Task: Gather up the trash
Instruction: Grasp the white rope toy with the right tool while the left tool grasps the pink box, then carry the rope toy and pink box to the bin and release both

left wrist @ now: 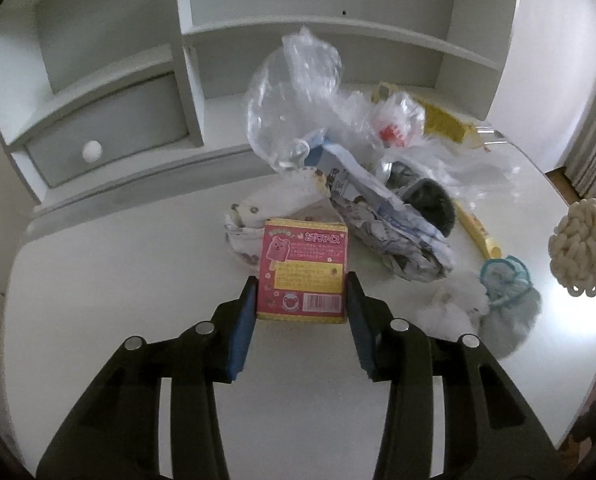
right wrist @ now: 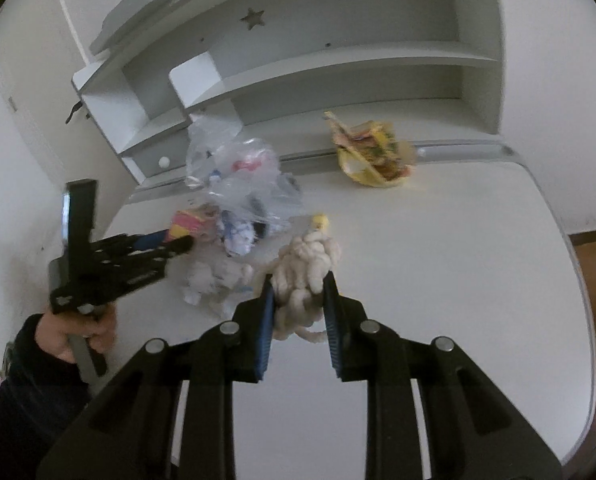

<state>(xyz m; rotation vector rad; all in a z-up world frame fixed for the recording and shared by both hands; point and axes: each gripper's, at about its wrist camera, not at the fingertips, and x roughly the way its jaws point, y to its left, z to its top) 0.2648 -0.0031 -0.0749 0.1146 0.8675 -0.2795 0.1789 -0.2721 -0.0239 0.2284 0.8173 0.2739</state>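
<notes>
- Trash pile sits mid-desk [left wrist: 98,264] in front of the white shelf unit [left wrist: 186,60]; the clear plastic bag [left wrist: 298,104] stands in its middle, with crumpled printed paper [left wrist: 394,240] against its near side
- Pink snack box [left wrist: 304,272] stands between the left gripper [left wrist: 301,300] pads [left wrist: 247,320], at the near edge of the pile; its long axis runs up and away along the fingers, barcode end nearest the camera
- Left jaws half closed, pads flush on both side faces of the box, so I read it as gripped; whether it's off the desk I can't tell
- Bag lies straight ahead of that box, just behind it, so any drop-in from the left is a short forward move
- Right gripper [right wrist: 299,304] is narrowed on a cream knotted rope bundle [right wrist: 304,272], pinched near its lower end, the rest bulging out beyond the tips
- From the right wrist view the bag [right wrist: 234,176] lies ahead and to the left, with the left gripper [right wrist: 178,242] nearer to it than the right
- Right view is motion-blurred, so the rope is probably clear of the desk, not certain
- Loose white fluff [left wrist: 450,312] and a teal loop [left wrist: 502,276] lie on the desk between the two grippers
- Yellow wrapper [right wrist: 372,152] lies apart at the back by the shelf base, far side of the pile, nearer the right hand's side
</notes>
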